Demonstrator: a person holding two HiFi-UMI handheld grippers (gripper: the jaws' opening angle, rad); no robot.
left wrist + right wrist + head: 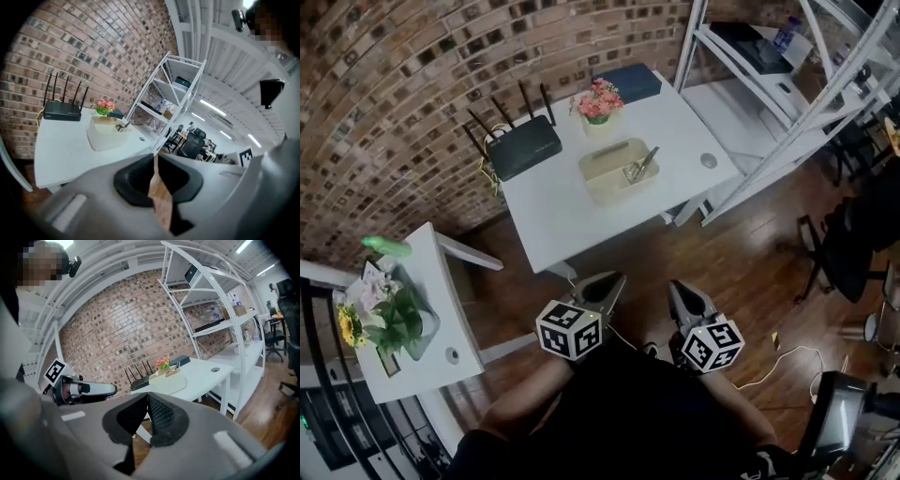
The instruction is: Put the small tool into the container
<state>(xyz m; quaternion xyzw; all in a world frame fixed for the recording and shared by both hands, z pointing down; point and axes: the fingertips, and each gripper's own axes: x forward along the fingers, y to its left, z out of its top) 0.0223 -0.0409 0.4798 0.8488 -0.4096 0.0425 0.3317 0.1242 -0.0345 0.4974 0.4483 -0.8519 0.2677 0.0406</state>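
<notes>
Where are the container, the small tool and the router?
container (609, 192), head view, front wall.
small tool (639, 167), head view, middle of its metal body.
router (525, 147), head view, top of casing.

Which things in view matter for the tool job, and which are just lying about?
Job: small tool, lying in the container; white table under it; left gripper and right gripper, both shut and empty.

Lying about: router, flower pot, dark blue case, shelf rack, side table with plants.
</notes>
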